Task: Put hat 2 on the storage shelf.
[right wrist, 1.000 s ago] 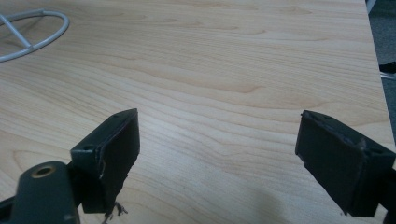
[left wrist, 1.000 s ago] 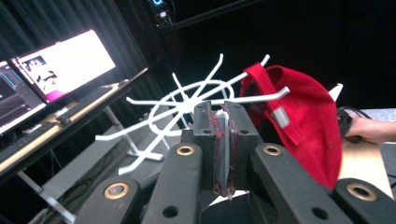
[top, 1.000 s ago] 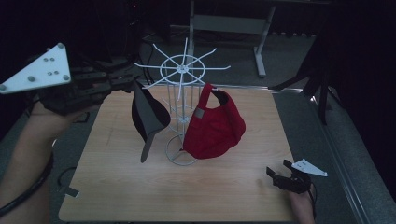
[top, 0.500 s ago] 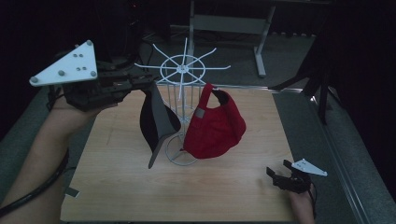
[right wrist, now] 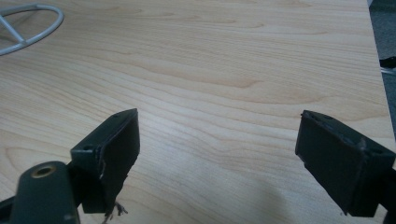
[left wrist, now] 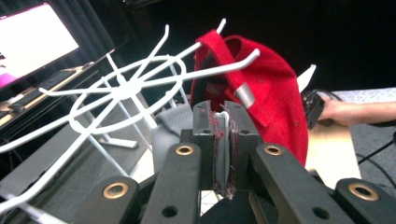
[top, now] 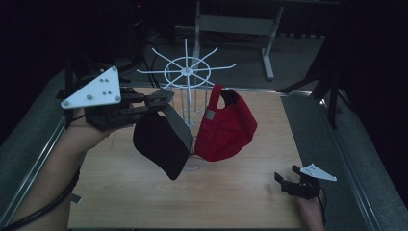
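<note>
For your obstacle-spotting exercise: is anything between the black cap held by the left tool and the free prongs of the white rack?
Nothing visible. The black cap hangs from the left tool beside the rack; the red cap hangs on the far side.

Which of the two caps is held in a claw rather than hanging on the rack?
The black cap, gripped by the left claw; the red cap hangs on the white rack.

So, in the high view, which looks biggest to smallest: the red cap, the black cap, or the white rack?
1. white rack
2. red cap
3. black cap, though it hangs nearer the camera and partly edge-on, so caps are close.
</note>
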